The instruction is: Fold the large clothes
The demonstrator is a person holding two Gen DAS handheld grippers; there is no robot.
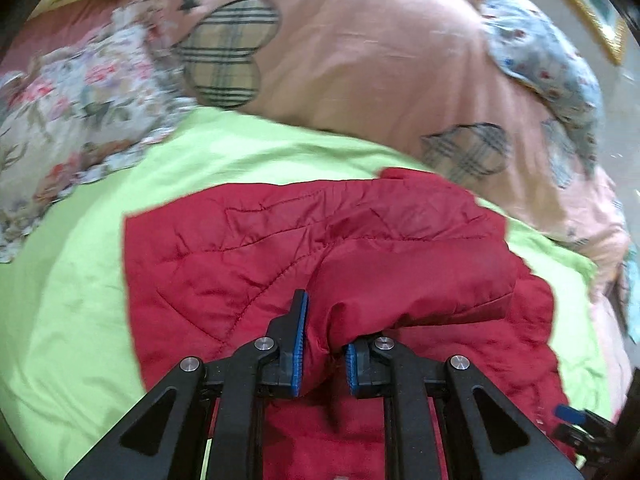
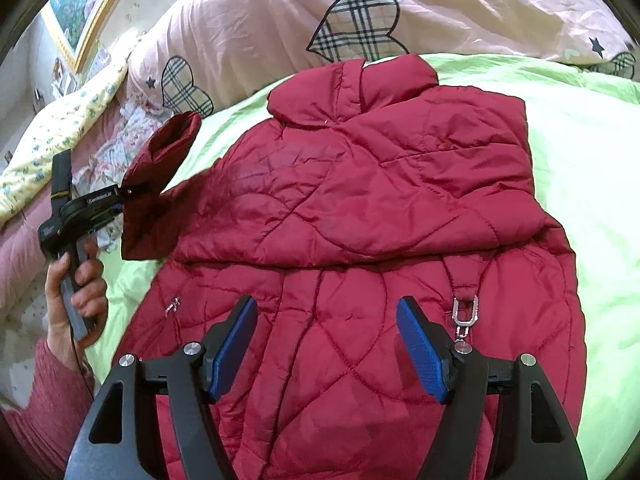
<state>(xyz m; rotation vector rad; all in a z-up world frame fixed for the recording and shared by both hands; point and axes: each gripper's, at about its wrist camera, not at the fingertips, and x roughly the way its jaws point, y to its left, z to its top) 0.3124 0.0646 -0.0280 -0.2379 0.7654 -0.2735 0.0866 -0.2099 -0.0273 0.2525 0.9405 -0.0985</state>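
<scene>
A red quilted jacket point(image 2: 360, 208) lies on a light green bedsheet point(image 2: 580, 160), collar toward the far pillows, one side folded over its middle. My left gripper point(image 1: 326, 344) is shut on the jacket's sleeve point(image 1: 400, 280) and holds it lifted; in the right wrist view it point(image 2: 124, 196) shows at the left with the sleeve point(image 2: 160, 176) hanging from it. My right gripper point(image 2: 326, 340) is open and empty, just above the jacket's lower part, near a metal clip point(image 2: 466, 314).
A pink duvet with plaid hearts point(image 2: 360, 20) lies along the far side of the bed. A floral cloth point(image 1: 80, 92) and a yellow patterned blanket point(image 2: 60, 128) lie at the left. A framed picture point(image 2: 84, 4) hangs on the wall.
</scene>
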